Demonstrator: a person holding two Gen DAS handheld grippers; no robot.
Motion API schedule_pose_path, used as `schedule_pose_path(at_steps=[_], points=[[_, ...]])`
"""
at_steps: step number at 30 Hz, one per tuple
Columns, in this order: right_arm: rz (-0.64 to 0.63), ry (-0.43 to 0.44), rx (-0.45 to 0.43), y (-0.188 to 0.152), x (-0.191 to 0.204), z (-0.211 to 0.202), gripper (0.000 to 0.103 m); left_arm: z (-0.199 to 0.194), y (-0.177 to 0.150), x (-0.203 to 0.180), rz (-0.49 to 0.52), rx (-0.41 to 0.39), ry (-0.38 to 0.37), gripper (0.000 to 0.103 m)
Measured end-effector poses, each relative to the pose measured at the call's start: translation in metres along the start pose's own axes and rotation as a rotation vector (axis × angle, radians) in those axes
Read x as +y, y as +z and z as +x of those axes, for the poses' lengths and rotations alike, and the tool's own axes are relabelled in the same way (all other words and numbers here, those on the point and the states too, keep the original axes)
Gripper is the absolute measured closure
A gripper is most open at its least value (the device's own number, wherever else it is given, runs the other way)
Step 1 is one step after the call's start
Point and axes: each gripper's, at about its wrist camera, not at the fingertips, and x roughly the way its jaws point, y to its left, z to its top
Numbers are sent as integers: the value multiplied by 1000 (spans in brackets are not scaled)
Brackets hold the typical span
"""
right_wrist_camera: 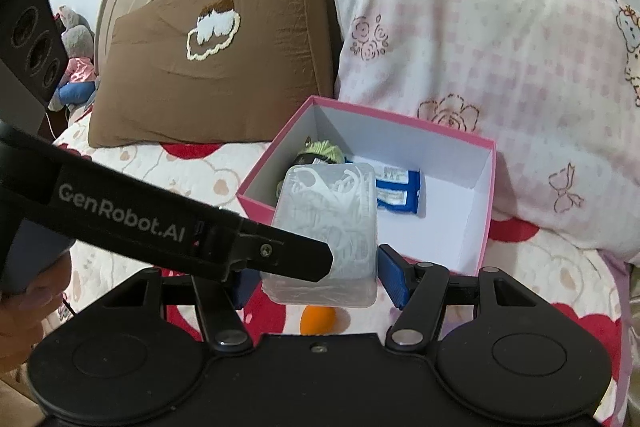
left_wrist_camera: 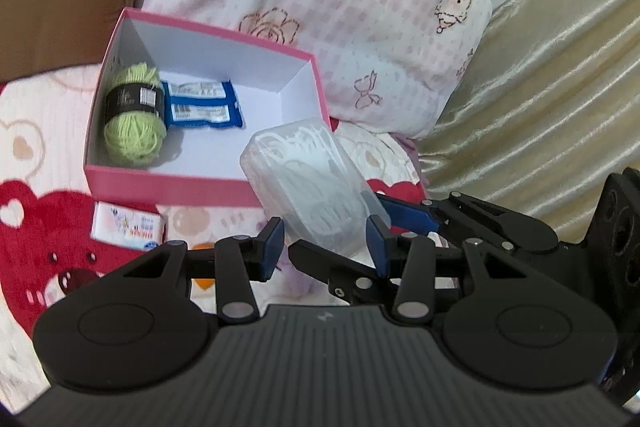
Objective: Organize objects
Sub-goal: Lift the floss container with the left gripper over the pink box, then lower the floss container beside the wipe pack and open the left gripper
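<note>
A clear plastic case of white floss picks [left_wrist_camera: 312, 183] hangs in the air just in front of an open pink box [left_wrist_camera: 168, 183]. My left gripper [left_wrist_camera: 325, 247] is shut on the case's near end, a blue pad against each side. My right gripper [right_wrist_camera: 316, 281] is shut on the same case [right_wrist_camera: 332, 223] across its wider sides. Its left pad is hidden behind the left gripper's black finger [right_wrist_camera: 296, 259], which crosses in from the left. In the pink box [right_wrist_camera: 484, 211] lie a green yarn ball [left_wrist_camera: 134, 115] and two blue packets [left_wrist_camera: 204, 105].
The box rests on a quilt with red hearts. A small tissue pack [left_wrist_camera: 128, 227] and an orange object [right_wrist_camera: 318, 321] lie on the quilt in front of it. A pink checked pillow [right_wrist_camera: 500, 47] and a brown pillow [right_wrist_camera: 208, 67] stand close behind. A hand [right_wrist_camera: 20, 319] shows at the left edge.
</note>
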Motion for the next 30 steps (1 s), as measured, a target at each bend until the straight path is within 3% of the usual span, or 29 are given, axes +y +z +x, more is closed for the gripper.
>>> schedule_pose_path(at_steps=[9,20,25,30], points=[[4,-2,7,23,-18,22,37,25,34,1,-9,27,46,58],[37,48,81,40,-64,96,37,95,72,51,-171,146,91,58],[105,108,123,38,-85,127,38,123,77,70,-227,202,114,58],[67,113,165,34,-91,150,38,146,78,85,-279,244,123,58]])
